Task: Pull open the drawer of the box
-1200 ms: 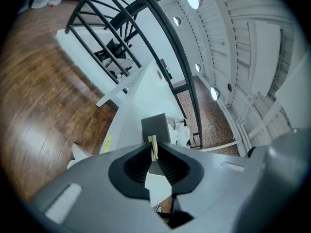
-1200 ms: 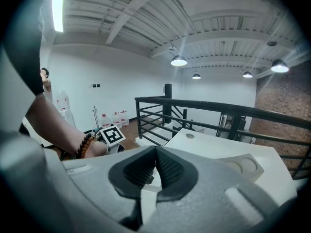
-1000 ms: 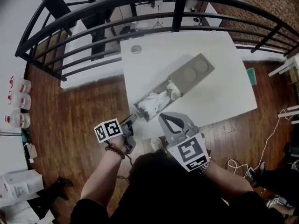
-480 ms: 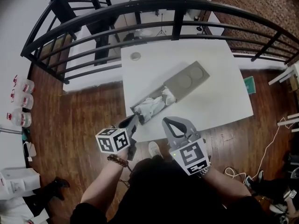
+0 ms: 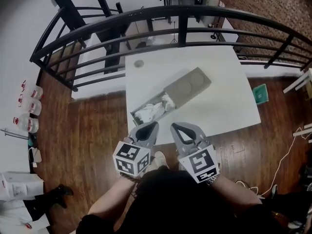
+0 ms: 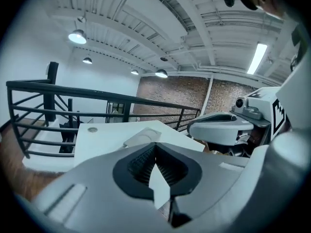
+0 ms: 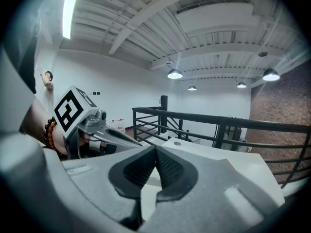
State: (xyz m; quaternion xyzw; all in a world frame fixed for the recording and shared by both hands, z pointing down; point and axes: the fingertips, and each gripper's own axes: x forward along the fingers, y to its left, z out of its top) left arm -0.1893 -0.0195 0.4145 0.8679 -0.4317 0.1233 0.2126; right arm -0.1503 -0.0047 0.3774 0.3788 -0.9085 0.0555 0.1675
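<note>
A flat grey box (image 5: 187, 85) lies slantwise on the white table (image 5: 224, 106). Its drawer (image 5: 148, 112) stands pulled out toward the near left, with crumpled white material inside. My left gripper (image 5: 155, 125) is shut and holds nothing, just off the table's near edge, below the drawer's end and apart from it. Right beside it my right gripper (image 5: 174, 126) is also shut and empty. In the left gripper view the shut left gripper (image 6: 155, 145) points over the table at the box (image 6: 141, 139). In the right gripper view the right gripper (image 7: 155, 148) is shut too.
A small round disc (image 5: 139, 63) lies at the table's far left corner. A black curved railing (image 5: 180, 13) runs behind the table. Wooden floor (image 5: 83, 130) surrounds it, with bottles (image 5: 29, 106) at the far left and a green item (image 5: 260, 93) at the right.
My left gripper has left the drawer's end, closed its jaws and moved right, next to the right gripper. The drawer stays pulled out. The head view has shifted a little.
</note>
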